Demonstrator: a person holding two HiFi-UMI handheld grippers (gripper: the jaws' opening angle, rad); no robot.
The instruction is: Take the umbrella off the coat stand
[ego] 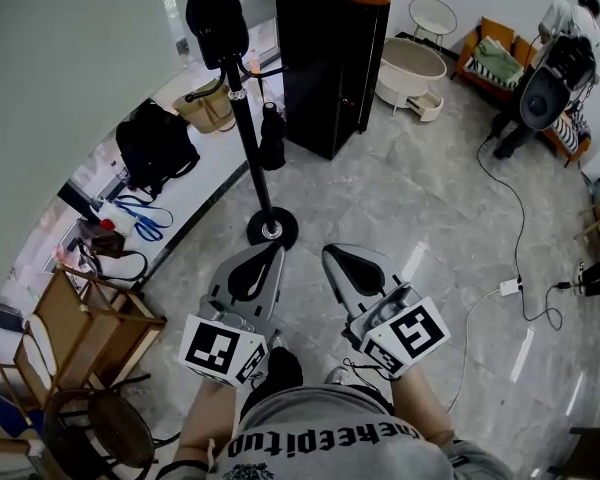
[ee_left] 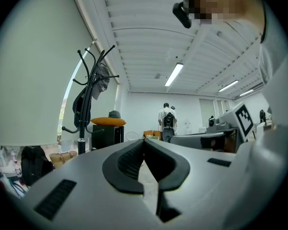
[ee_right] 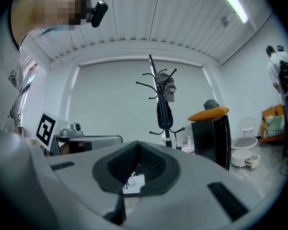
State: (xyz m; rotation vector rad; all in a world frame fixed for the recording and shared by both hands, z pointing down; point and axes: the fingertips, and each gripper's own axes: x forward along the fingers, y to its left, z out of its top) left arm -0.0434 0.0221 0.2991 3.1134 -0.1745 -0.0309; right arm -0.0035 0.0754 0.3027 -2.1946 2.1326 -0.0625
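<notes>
Both grippers are empty and level, side by side, short of the round base of the coat stand (ego: pixel 248 128). The left gripper (ego: pixel 276 254) has its fingers (ee_left: pixel 129 158) pressed together with nothing between them, and the right gripper (ego: pixel 330 256) is the same, its fingers (ee_right: pixel 151 163) closed on air.

The umbrella (ego: pixel 272 136) is the dark folded bundle hanging from one of the stand's lower hooks, on the side of the pole that faces the black cabinet (ego: pixel 330 68). Its long axis runs straight down, parallel to the pole and just beside it. A dark bag (ego: pixel 217 18) hangs from the stand's higher hooks, above the umbrella.

From the fingers, the umbrella lies ahead, beyond the stand's base. In the head view the left gripper lines up almost directly with the base and the umbrella, while the right gripper sits further off towards the cabinet side, so the left looks the nearer. Either gripper would probably need to open its fingers and come at the bundle across its vertical length, then lift it clear of the hook.
</notes>
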